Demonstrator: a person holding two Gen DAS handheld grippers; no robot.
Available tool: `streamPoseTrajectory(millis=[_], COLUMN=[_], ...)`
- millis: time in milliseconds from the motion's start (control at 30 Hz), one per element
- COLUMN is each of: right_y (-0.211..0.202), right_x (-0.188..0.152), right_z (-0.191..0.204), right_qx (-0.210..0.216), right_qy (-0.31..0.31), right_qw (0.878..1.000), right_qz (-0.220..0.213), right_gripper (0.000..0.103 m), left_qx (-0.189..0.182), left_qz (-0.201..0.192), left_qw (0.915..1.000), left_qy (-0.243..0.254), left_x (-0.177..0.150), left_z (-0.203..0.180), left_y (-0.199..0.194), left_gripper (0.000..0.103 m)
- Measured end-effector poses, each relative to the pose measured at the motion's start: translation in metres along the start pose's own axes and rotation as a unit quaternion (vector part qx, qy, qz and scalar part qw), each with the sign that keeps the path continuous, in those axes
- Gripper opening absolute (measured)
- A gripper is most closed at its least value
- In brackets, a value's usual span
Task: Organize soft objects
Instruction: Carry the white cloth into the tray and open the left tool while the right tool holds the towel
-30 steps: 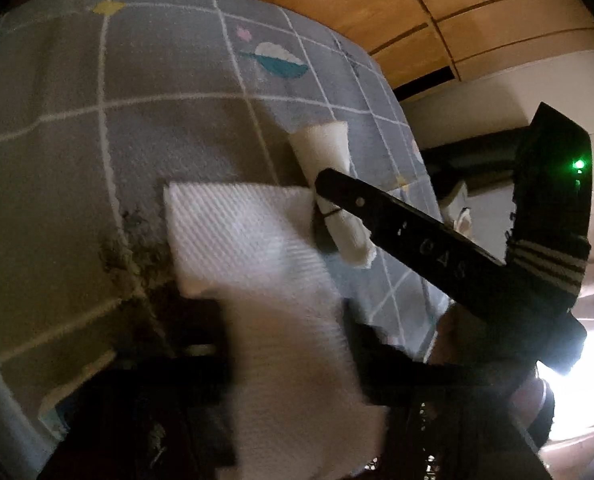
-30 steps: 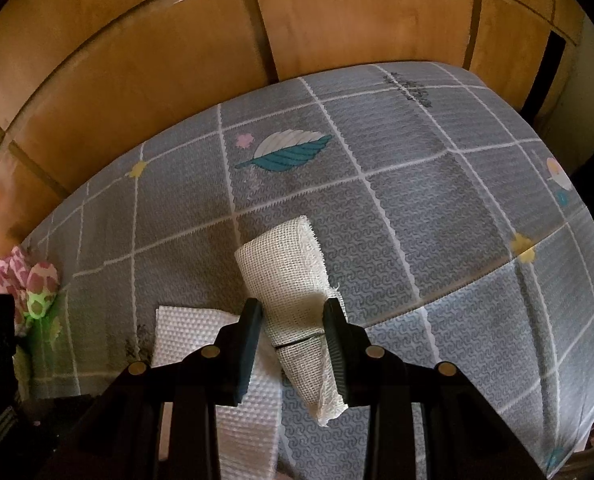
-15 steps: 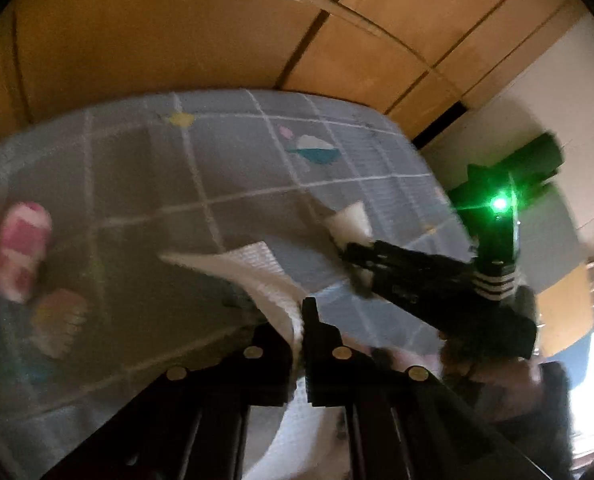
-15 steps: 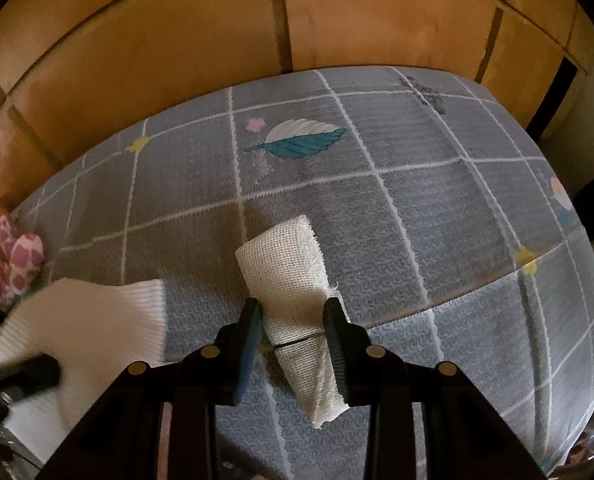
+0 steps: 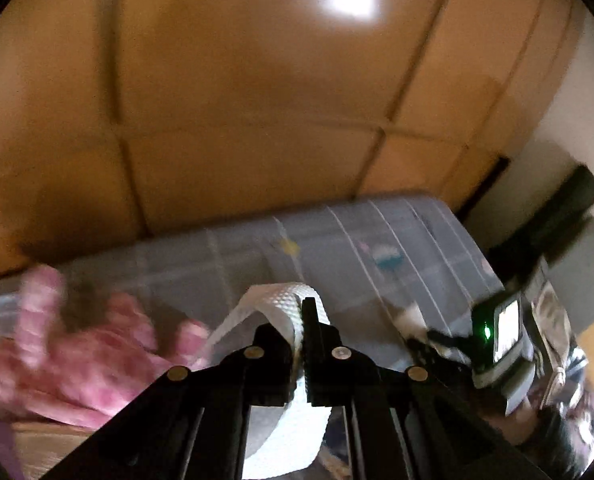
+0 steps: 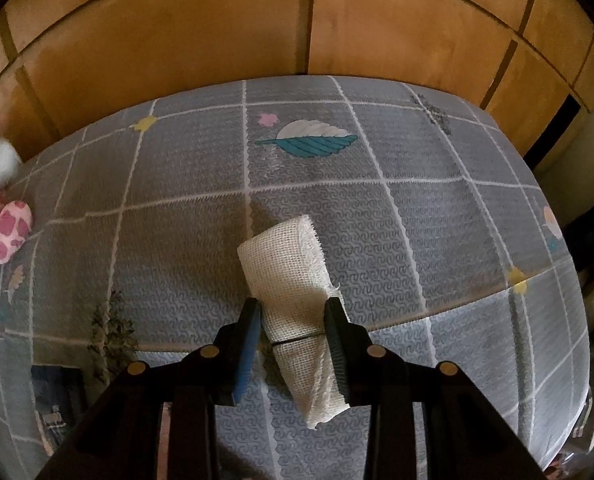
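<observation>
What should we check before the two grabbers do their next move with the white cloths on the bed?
1. Left hand-held gripper shut on the white cloth: ok.
2. Cloth lifted clear of the bed cover: cannot tell, its lower end is hidden.
3. Right hand-held gripper around the rolled cloth: ok.
4. Roll intact: not ok, its near end looks loose.
5. Pink spotted cloth out of the way: ok.
6. Left view sharp: not ok, blurred.

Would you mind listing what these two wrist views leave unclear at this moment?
- White cloth in the left claw: left wrist view, its lower part runs behind the claw and off the bottom edge.
- Pink spotted fabric: motion-blurred in the left wrist view, cut by the left edge in the right wrist view.
- Rolled gauze cloth in the right claw: its underside faces the bedspread.
</observation>
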State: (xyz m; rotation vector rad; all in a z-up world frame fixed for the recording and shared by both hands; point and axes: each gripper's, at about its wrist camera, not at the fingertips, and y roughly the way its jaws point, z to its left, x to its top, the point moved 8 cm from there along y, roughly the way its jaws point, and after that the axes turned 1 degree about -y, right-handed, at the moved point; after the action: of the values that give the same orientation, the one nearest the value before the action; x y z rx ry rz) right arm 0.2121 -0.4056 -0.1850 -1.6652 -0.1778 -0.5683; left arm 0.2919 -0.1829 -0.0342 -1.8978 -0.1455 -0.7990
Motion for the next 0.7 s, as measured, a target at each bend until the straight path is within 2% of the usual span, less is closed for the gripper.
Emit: streamPoseTrajectory(millis=[167,333,500,700], right_y=[0.000,-0.001,-0.001,0.001], right_x=[0.000,-0.002,-0.002,-0.005], right_z=[0.001,0.004,0.006,0.010], right_qx=[-0.006,-0.014,-0.025,-0.044], right_qy=[-0.007,-0.016,-0.030,-0.053], right_qw=[1.000,1.000,0.999,0.998], right_qz=[-0.002,-0.004,-0.006,-0.011], right_gripper=[0.033,0.033,0.033,0.033], left_qx=[0.050,0.107,0.161,0.201], left_qz=[-0.045,-0.073,-0.093,-0.110], left_qw=[0.9974,0.9887,0.9731,0.9541], left_qy=[-0.028,-0.075,-0.136,-0.192], left_x=[0.022,0.019,-0.012,-0.076], left_z=[0.059,0.137,0.219,0.282], left_y=[-0.045,-0.095,-0.146,-0.202], left_gripper=[0.004,0.004,0.004,0.004])
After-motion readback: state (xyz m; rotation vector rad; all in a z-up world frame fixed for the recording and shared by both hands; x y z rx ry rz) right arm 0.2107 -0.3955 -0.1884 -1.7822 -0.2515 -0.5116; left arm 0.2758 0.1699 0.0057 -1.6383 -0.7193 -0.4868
